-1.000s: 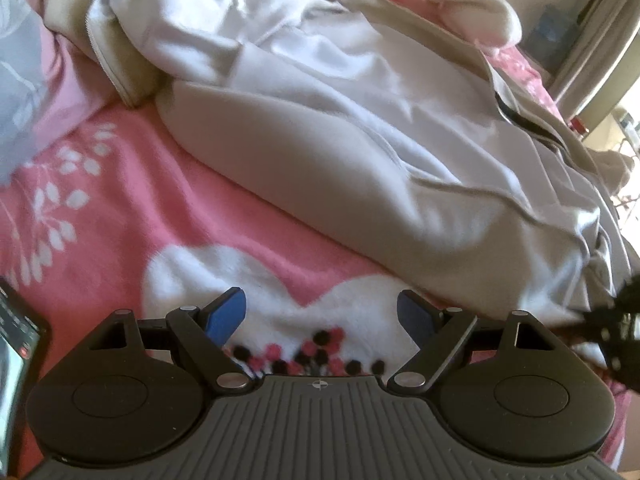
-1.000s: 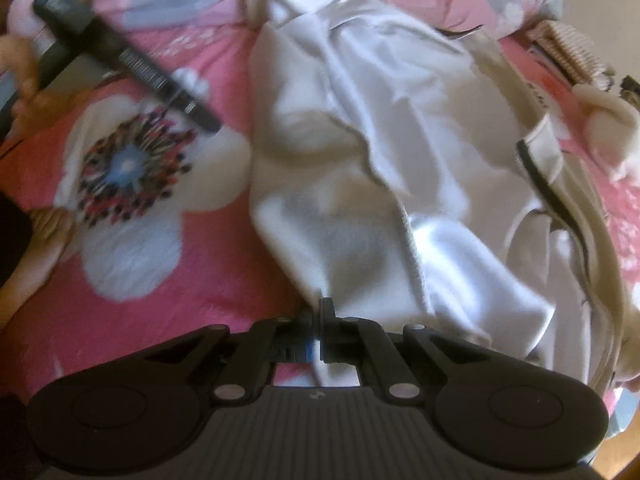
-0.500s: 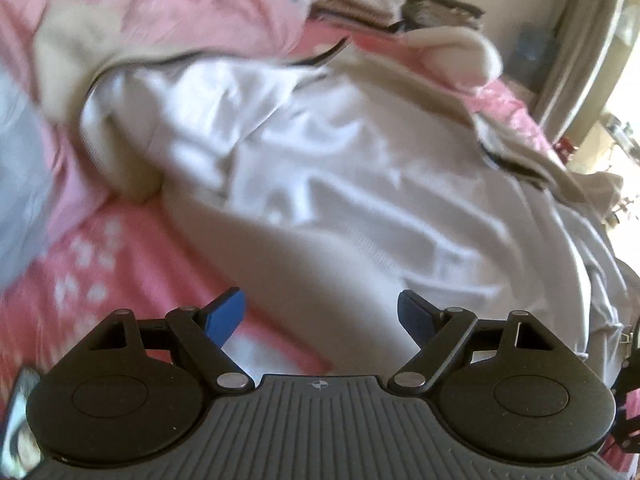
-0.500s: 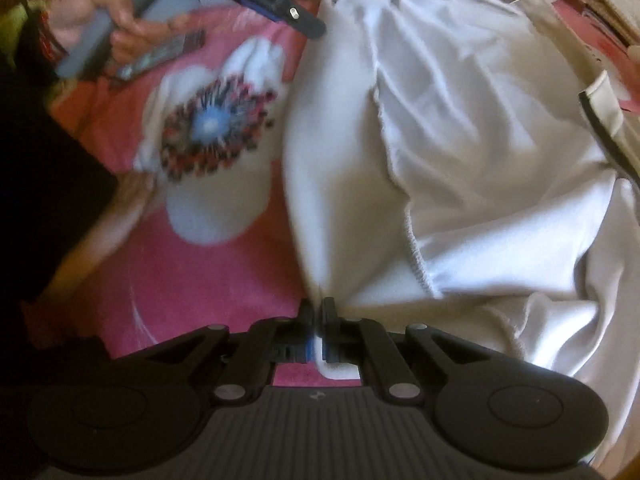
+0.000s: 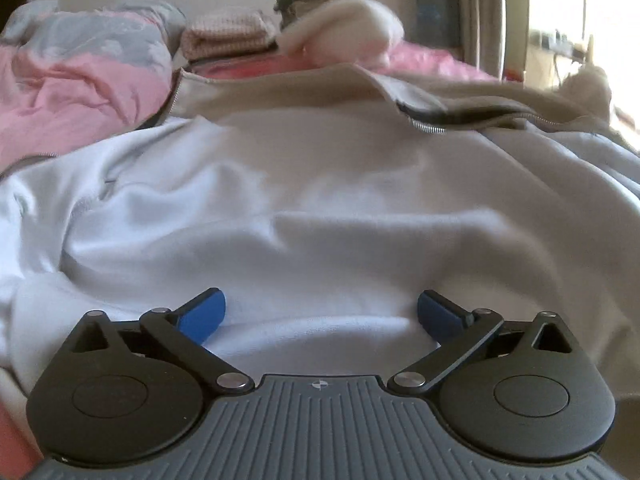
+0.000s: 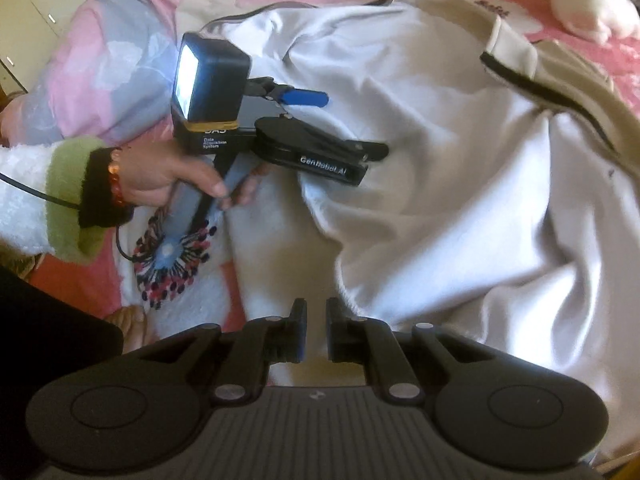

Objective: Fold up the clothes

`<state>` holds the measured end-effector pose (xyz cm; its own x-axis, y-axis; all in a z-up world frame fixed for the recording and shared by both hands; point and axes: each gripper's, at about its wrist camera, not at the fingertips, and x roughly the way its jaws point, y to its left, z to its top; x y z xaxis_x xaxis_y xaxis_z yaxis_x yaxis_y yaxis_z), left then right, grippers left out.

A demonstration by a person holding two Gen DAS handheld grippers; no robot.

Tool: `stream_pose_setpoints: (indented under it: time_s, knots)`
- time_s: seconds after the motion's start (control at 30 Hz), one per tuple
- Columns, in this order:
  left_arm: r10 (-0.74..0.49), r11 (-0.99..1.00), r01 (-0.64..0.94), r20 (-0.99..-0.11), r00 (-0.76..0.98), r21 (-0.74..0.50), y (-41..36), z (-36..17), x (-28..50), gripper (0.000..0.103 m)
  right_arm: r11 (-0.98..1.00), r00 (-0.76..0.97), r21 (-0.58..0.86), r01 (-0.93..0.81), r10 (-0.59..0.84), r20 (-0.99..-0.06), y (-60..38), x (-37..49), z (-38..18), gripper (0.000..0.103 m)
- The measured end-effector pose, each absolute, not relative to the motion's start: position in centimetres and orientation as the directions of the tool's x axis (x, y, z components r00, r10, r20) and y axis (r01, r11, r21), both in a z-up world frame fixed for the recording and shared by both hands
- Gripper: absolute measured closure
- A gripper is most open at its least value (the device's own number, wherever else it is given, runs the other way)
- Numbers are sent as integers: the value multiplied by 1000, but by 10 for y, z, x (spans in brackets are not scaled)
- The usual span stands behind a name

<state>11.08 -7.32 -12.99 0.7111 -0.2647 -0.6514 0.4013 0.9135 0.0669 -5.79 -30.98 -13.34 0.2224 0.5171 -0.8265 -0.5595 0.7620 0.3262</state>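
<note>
Since the earlier frames, the left gripper has been sweeping off the pink bedspread and onto the jacket, and its jaws are opening, now standing wide apart with only a fold of pale lining lying between and below the blue pads, which are not pressing on it. From the left wrist, the jacket is filling most of the view, its beige collar and zipper lying toward the far edge of the bed, with a crumpled quilt at the far left corner and folded clothes behind. From the right wrist, the right gripper is opening slightly, a narrow gap showing between its jaws, with nothing clamped and the jacket's near edge just beyond them. A hand in a white and green sleeve is holding the left gripper over the jacket's left side, near the flower print on the bedspread.
</note>
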Motion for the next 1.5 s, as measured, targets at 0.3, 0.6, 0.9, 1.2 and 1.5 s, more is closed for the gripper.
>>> stream_pose_setpoints:
  time_s: [0.3,0.6,0.9,1.2,1.5]
  knots:
    - [-299,922,387,-595,746,22,-65,-136,104,0,763,211,331,-555,514,-831,-306,-60,-143,93]
    - [-299,922,387,-597,745,22,-65,-135,104,0,761,210,329,-559,513,-832,-297,-67,-143,87]
    - [-300,921,388,-597,745,22,-64,-135,104,0,762,189,308,-570,486,-853,-290,-72,-145,87]
    - [-300,921,389,-597,744,23,-64,-135,104,0,771,190,332,-544,498,-846,-294,-65,-147,87]
    - [-300,921,389,-596,745,23,-65,-135,104,0,779,196,336,-530,498,-845,-298,-65,-148,85]
